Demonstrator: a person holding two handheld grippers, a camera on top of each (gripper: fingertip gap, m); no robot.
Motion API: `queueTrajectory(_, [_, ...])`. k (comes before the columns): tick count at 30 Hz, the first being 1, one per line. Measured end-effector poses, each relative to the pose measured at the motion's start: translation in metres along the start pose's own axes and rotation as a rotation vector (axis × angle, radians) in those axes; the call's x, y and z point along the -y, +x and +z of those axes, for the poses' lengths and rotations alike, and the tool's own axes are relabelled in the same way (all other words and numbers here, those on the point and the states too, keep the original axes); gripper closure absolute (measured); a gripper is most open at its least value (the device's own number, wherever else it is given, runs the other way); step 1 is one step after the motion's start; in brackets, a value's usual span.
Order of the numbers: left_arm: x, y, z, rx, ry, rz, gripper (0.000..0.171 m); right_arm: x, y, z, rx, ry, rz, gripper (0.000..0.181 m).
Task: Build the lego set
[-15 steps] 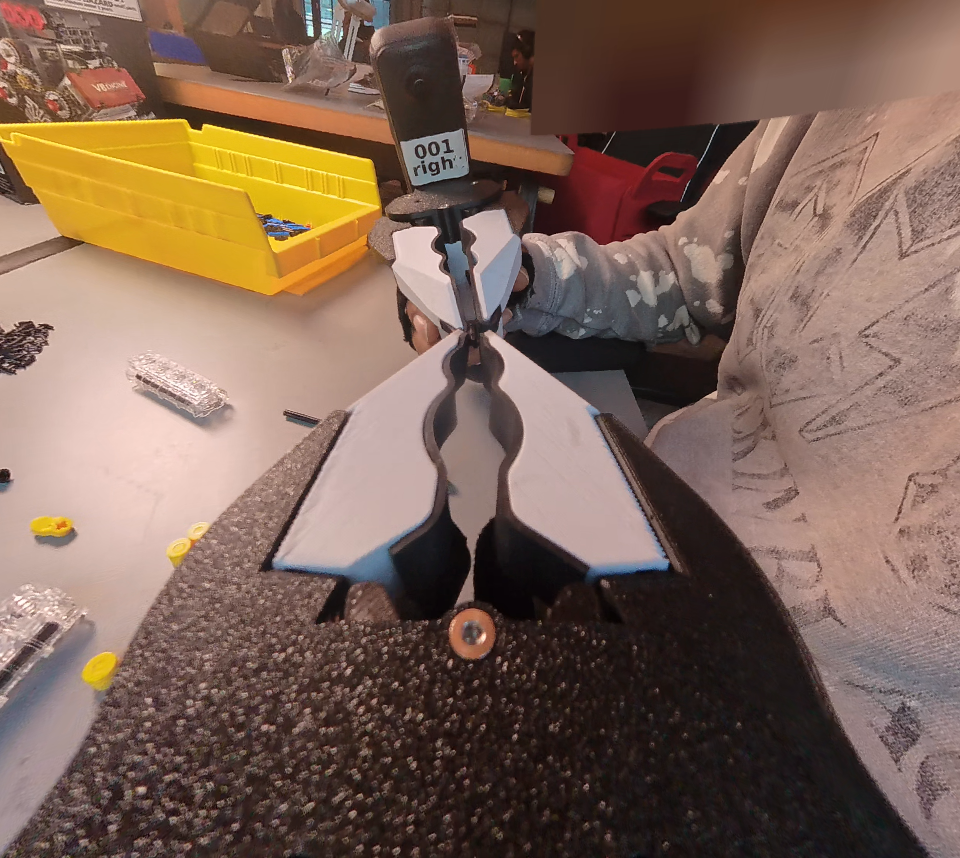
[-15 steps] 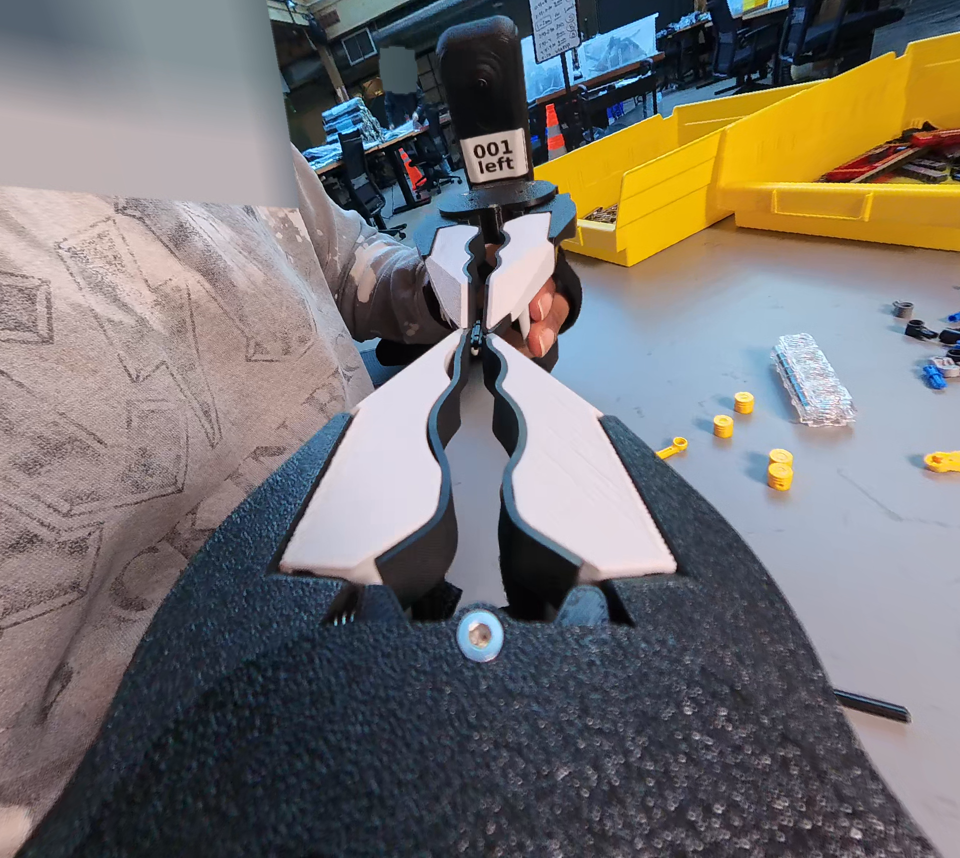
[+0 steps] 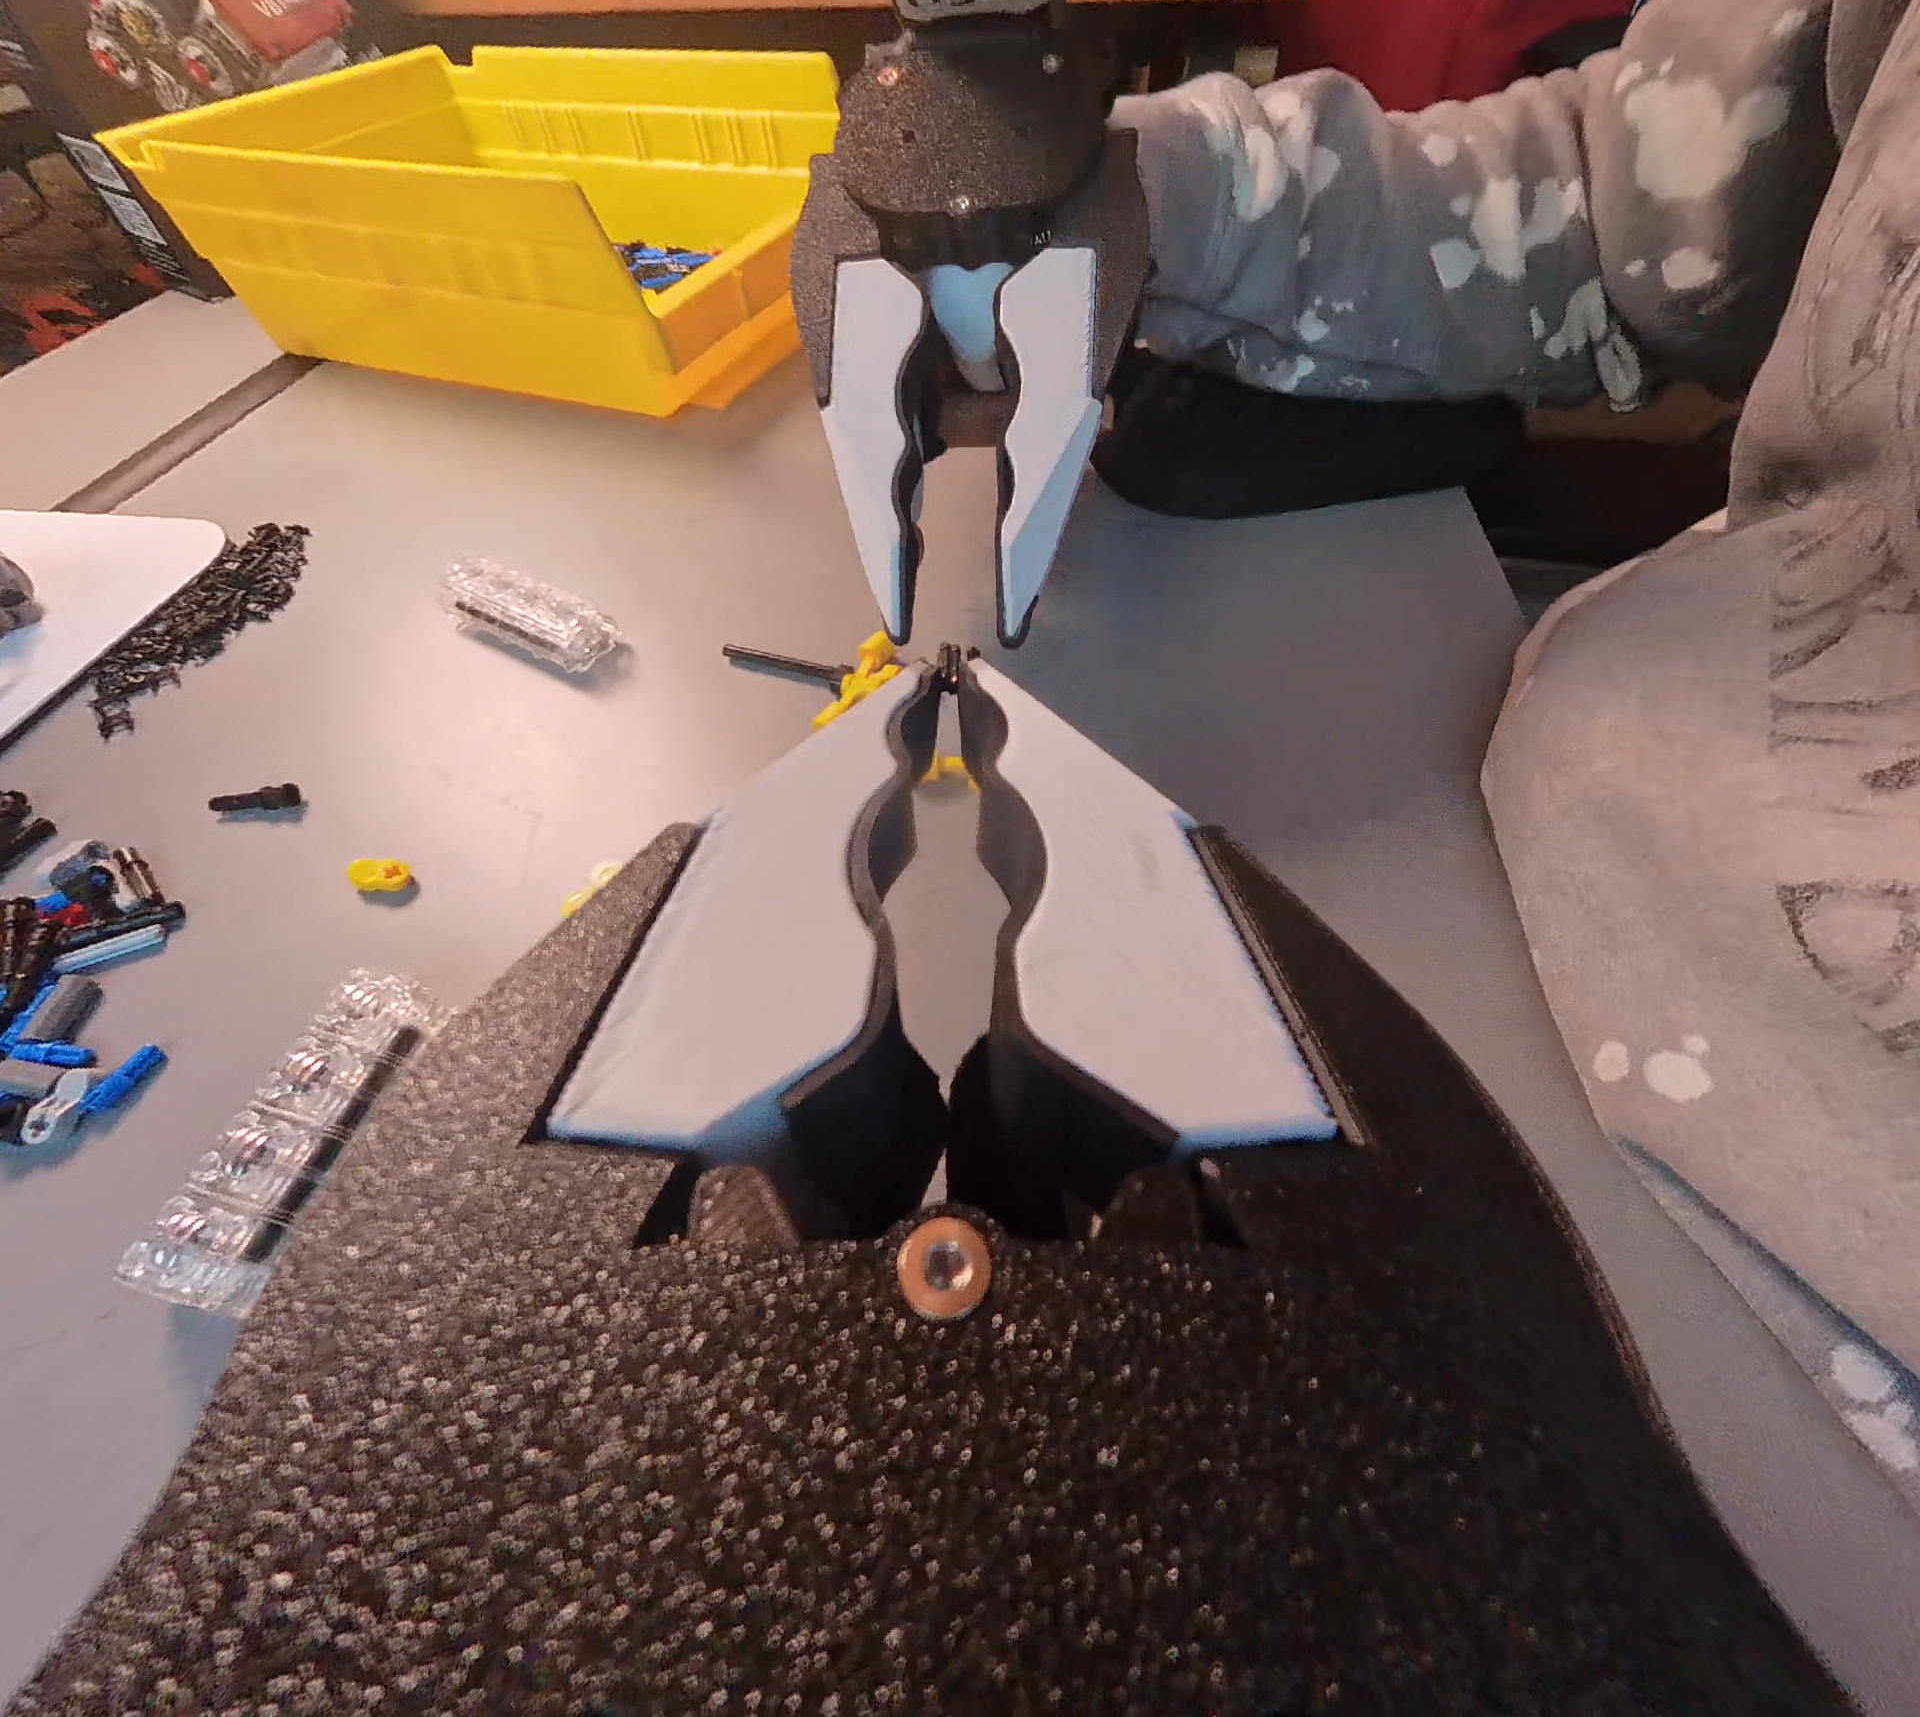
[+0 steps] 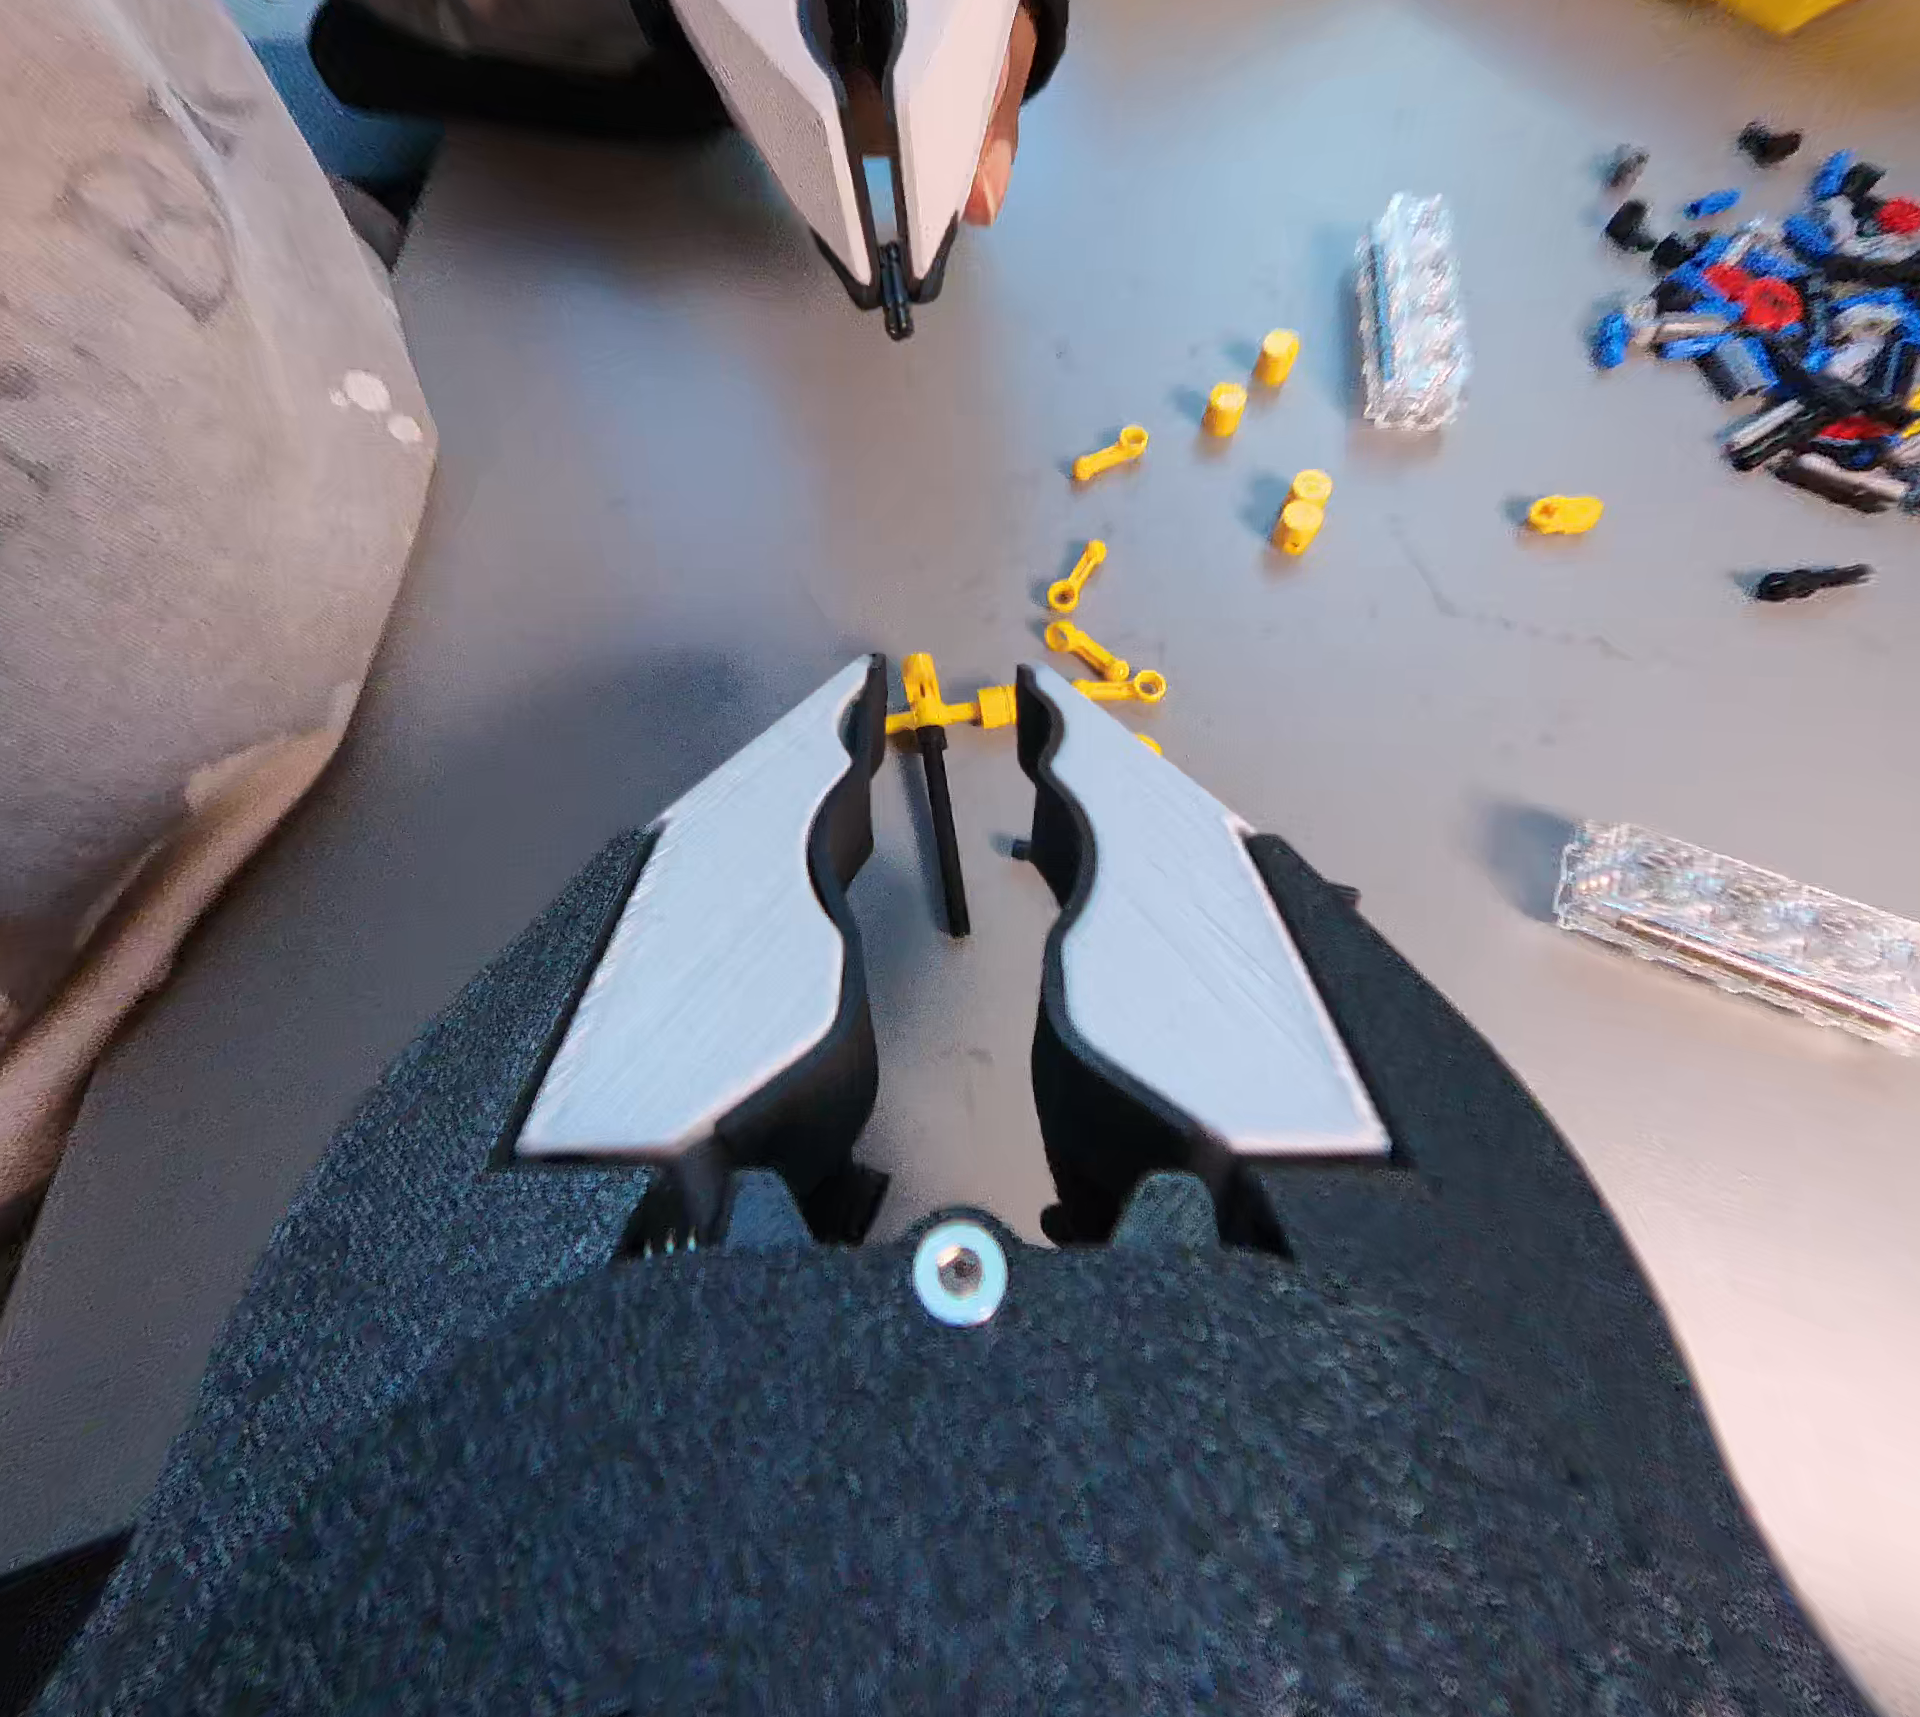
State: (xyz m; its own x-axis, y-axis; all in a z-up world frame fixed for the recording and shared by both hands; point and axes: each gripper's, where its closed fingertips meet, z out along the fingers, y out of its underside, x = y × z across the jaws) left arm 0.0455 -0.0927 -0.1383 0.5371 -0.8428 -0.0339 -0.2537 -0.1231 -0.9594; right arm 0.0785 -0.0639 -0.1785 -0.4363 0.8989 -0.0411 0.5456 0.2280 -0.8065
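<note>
Two grippers meet above a grey table (image 4: 1455, 836).
The left gripper (image 3: 948, 668) pinches a small black pin (image 4: 894, 296); the right gripper (image 4: 948, 675), jaws apart, frames a black rod (image 4: 945, 836) with yellow pieces (image 4: 935, 701) at frame centre.

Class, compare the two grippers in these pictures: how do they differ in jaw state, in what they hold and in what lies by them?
The left gripper is shut, pinching a small black pin; the right gripper is open and holds nothing. The left hangs over bare table; the right straddles a black axle with yellow pieces. Both have white fingers.
</note>
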Motion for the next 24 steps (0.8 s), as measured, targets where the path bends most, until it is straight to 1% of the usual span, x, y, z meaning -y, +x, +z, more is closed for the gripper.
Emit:
queueTrajectory(2, [-0.006, 0.002, 0.005, -0.018, -0.024, 0.002, 0.168, -0.008, -0.004, 0.009, 0.031, -0.071, -0.040, 0.158])
queueTrajectory(5, [-0.015, 0.002, 0.009, -0.018, -0.073, 0.022, 0.168, -0.011, -0.007, 0.022, 0.037, -0.113, -0.085, 0.162])
queueTrajectory(9, [-0.027, 0.001, 0.010, -0.023, -0.128, 0.025, 0.168, -0.021, -0.008, 0.034, 0.035, -0.162, -0.092, 0.168])
queueTrajectory(12, [-0.032, 0.002, 0.012, -0.029, -0.150, 0.031, 0.168, -0.022, -0.006, 0.035, 0.023, -0.175, -0.099, 0.174])
queueTrajectory(24, [-0.033, 0.003, 0.015, -0.043, -0.155, 0.018, 0.168, -0.025, -0.009, 0.032, 0.024, -0.186, -0.118, 0.172])
